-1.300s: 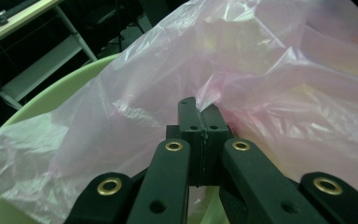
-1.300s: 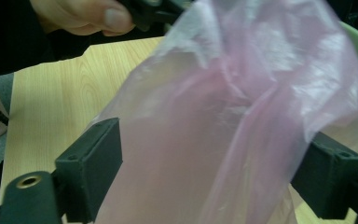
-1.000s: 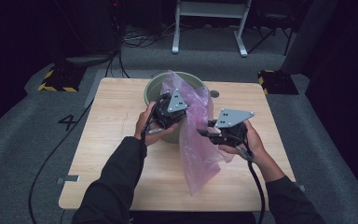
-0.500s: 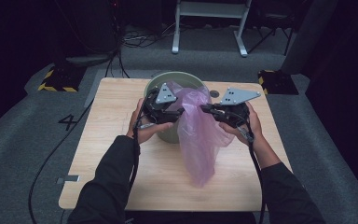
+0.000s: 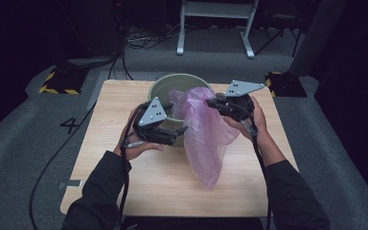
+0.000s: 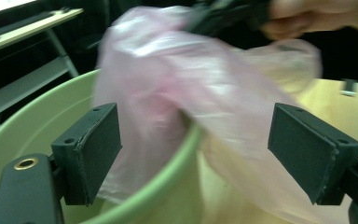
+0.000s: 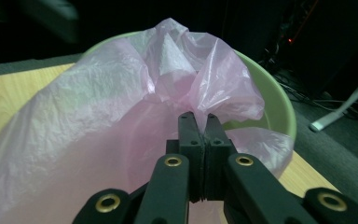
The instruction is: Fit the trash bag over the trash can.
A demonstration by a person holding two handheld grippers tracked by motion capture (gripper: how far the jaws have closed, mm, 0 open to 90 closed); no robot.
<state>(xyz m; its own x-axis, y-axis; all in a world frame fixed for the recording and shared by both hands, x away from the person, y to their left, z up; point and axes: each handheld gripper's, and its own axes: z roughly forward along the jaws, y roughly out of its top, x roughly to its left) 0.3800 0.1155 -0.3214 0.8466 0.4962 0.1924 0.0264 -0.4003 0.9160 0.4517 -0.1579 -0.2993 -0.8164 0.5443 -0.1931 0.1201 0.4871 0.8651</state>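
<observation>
One pink bag (image 7: 135, 88) pinched between right gripper (image 7: 199, 122) jaws.

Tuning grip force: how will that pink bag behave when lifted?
Likely floppy: the pink bag hangs limp off the green bin. Probably very light, since the right tool holds it by one pinched edge. Thin, crinkled film may slip.

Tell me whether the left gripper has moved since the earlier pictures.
Yes. The left gripper has slid from over the green bucket toward the table's near edge, its jaws just opening off the pink bag.
</observation>
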